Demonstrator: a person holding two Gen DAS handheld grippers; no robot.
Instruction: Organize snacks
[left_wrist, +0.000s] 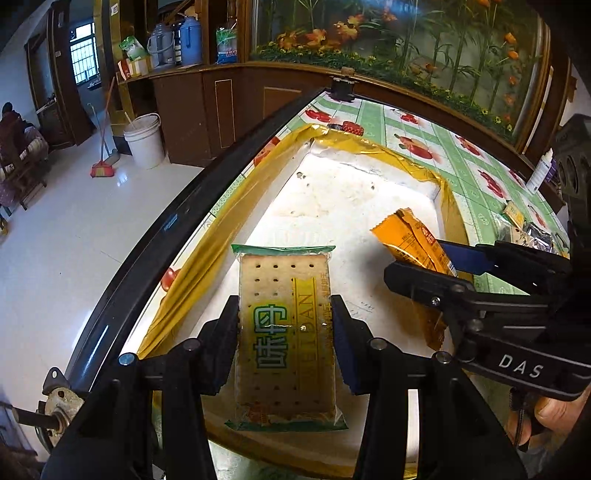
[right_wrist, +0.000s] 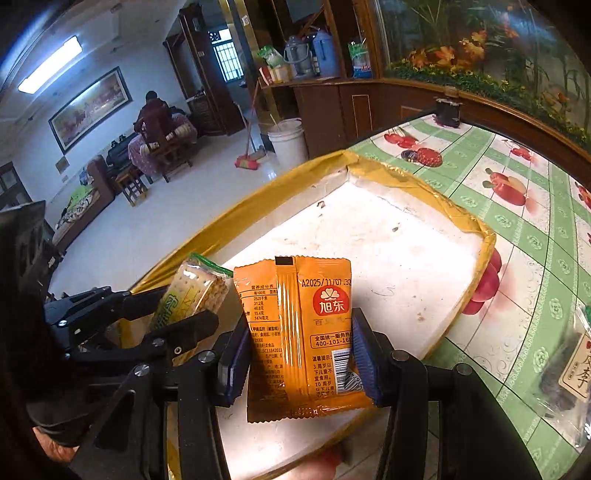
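Observation:
My left gripper (left_wrist: 286, 332) is shut on a clear-wrapped cracker pack (left_wrist: 284, 295) with green print, held over the near part of a shallow white tray with a gold-taped rim (left_wrist: 207, 236). My right gripper (right_wrist: 301, 354) is shut on an orange snack packet (right_wrist: 306, 332), held over the same tray (right_wrist: 476, 225). In the left wrist view the right gripper (left_wrist: 436, 273) enters from the right with the orange packet (left_wrist: 410, 236). In the right wrist view the left gripper (right_wrist: 177, 317) sits close at the left with the cracker pack (right_wrist: 195, 288).
The tray lies on a table with a green-and-white fruit-print cloth (right_wrist: 535, 229). More snack packets (left_wrist: 524, 225) lie on the cloth to the right, one dark-filled packet (right_wrist: 565, 373) near the right gripper. The table's black edge (left_wrist: 155, 236) drops to the floor on the left.

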